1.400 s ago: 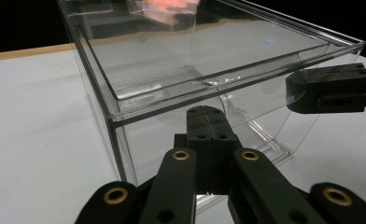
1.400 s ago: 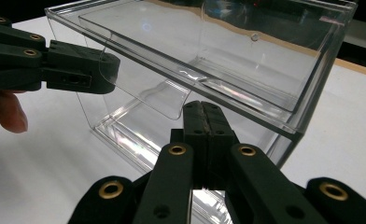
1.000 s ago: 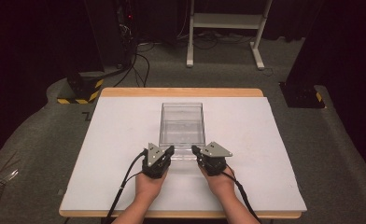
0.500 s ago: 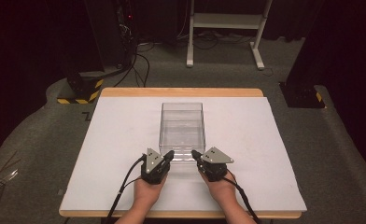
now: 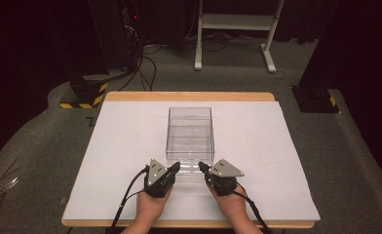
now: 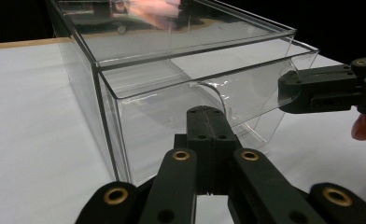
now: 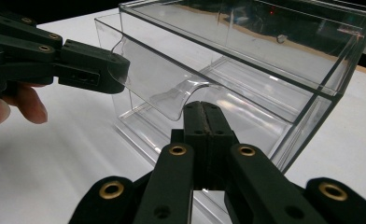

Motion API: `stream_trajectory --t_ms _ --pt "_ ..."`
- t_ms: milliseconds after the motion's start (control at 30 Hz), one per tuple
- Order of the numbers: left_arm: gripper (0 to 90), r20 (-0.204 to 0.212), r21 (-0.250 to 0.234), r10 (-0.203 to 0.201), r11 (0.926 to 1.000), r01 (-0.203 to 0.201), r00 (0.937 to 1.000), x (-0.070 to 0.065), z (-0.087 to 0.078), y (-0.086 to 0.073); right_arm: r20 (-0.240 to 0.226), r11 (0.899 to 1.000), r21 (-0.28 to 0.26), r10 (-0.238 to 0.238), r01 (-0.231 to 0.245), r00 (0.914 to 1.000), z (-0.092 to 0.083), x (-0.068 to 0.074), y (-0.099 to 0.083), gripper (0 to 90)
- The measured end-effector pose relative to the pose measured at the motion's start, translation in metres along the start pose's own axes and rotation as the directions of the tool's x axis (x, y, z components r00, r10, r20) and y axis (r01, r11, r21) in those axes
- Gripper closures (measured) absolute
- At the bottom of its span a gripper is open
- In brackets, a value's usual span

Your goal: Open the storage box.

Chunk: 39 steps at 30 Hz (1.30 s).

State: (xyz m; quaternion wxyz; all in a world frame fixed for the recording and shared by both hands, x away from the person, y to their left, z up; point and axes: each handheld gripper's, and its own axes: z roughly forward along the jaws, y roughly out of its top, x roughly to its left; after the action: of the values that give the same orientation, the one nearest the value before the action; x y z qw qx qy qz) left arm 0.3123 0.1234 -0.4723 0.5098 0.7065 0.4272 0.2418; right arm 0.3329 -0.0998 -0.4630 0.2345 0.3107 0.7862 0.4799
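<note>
A clear plastic box [image 5: 190, 127] with a clear drawer stands in the middle of the white table [image 5: 121, 146]. The drawer [image 6: 228, 98] sticks out a little from the box's near end, and its front wall has a curved notch [image 7: 179, 100]. My left gripper [image 5: 175, 167] sits shut just left of the drawer front, tips pointing at it. On the other side, my right gripper [image 5: 201, 167] is also shut. In the left gripper view my own jaws [image 6: 208, 122] are closed in front of the drawer wall. The right gripper view shows its jaws [image 7: 203, 114] closed below the notch.
The table's wooden far edge [image 5: 189, 96] faces a dark floor with cables, a white frame [image 5: 235, 29] and black stands with yellow-striped bases [image 5: 84, 95]. Bare white tabletop lies on both sides of the box.
Both grippers have drawn back slightly toward the table's near edge. The box stays where it was.
</note>
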Motion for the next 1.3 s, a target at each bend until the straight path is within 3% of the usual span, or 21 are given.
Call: stream_trajectory --t_ms 300,933,1300 --pt "90.0 0.019 0.014 0.027 0.9995 -0.027 0.9995 -0.006 -0.003 0.0 0.0 1.0 -0.003 0.008 -0.008 1.0 -0.008 0.001 -0.004 90.0" --pt "90.0 0.04 0.031 0.036 0.9988 -0.037 0.9986 -0.018 -0.018 -0.008 -0.024 1.0 0.023 -0.005 0.006 0.9997 -0.023 0.01 -0.01 90.0" --pt "90.0 0.052 0.018 0.026 0.9995 -0.027 0.9983 -0.018 -0.024 -0.015 -0.036 1.0 -0.011 -0.001 0.0 0.9994 -0.026 0.016 -0.017 90.0"
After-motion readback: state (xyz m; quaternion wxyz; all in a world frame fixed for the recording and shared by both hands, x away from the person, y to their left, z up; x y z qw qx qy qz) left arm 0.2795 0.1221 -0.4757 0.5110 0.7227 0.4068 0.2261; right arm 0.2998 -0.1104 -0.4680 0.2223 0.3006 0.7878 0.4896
